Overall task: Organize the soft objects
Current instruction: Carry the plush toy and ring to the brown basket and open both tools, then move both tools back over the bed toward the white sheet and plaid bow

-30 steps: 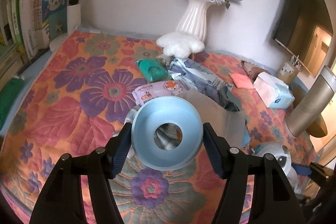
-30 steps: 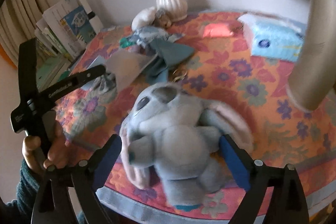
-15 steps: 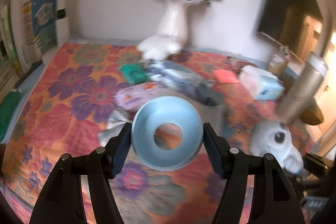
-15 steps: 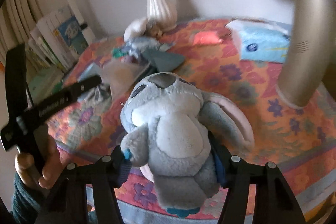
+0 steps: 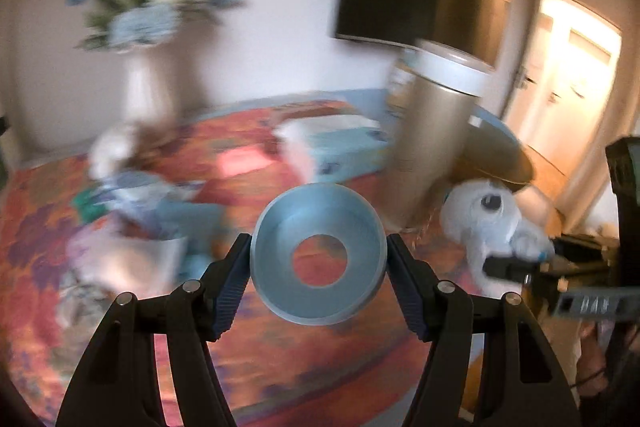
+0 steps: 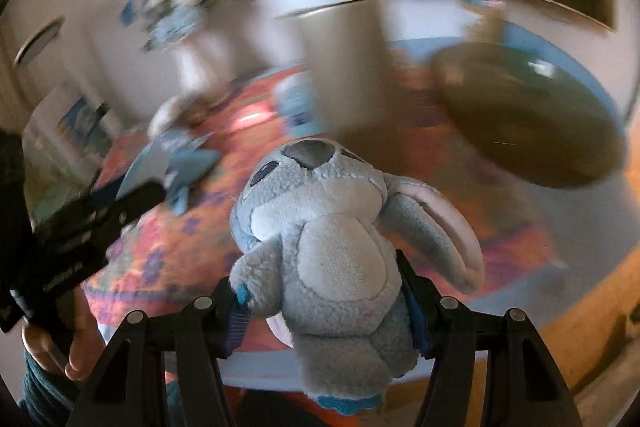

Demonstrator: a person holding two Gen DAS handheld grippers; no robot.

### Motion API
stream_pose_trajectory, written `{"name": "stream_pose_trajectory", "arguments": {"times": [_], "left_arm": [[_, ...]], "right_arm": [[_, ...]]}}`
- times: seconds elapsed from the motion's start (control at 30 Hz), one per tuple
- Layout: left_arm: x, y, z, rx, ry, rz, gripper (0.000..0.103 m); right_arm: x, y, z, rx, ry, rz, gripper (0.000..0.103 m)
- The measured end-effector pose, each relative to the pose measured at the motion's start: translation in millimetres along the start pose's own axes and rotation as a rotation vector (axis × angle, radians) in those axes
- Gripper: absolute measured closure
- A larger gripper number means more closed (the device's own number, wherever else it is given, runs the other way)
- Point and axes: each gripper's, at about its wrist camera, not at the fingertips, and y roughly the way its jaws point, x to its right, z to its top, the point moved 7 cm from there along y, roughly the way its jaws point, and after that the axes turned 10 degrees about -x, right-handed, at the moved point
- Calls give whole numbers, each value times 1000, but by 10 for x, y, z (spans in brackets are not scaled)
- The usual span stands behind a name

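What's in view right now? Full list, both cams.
ring: 1, light blue, between left tool fingers
plush: 1, grey-blue, in right tool, lifted
vase: 1, white, blue flowers, table's far side
tissue pack: 1, pale blue, by cylinder
cylinder: 1, gold, white top, table's right
tablecloth: 1, orange floral
cloth pile: blurred, bluish, left of ring
left tool: black, shut
right tool: black, shut

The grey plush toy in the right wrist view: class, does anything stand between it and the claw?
Nothing visible does. The right claw is already shut on the grey plush toy, its fingers pressed against the toy's body on both sides.
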Motion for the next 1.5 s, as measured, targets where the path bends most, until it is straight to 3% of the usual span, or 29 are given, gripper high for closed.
{"name": "stream_pose_trajectory", "arguments": {"times": [0.2,0.37,0.53,0.67,0.77,0.87,0.97,1.0,1.03,1.17,1.3,1.5], "left_arm": [[800,249,133,-48,117,-128,39],[1542,350,429,-45,222,-208,39],[2016,491,835,-39,174,-227,39],[2177,740,1161,-23,110,-119,39],[2202,982,1324,-33,70,-49,39],[2168,1264,1386,-67,49,-12,38],[2190,1345,1405,-37,62,1,27],[2213,1357,1392,-37,75,-2,15],[2231,1369,1390,-38,82,-14,10],[2343,1321,1308,-41,117,-50,10],[2386,1057,1024,-53,154,-117,10],[1968,491,468,-67,186,-181,10]], "right_arm": [[835,-533,-23,67,179,-35,42],[1227,-874,152,148,240,-61,42],[1513,-1124,538,236,263,-68,41],[1803,-1144,917,284,326,-32,41],[2041,-997,1164,259,390,-22,40],[2238,-782,1285,213,449,-25,30],[2379,-628,1342,200,483,-4,24],[2408,-570,1355,176,483,4,24],[2444,-550,1343,160,487,5,24],[2492,-680,1229,180,504,46,24],[2415,-851,1049,197,486,52,24],[1926,-909,620,164,290,37,23]]}}
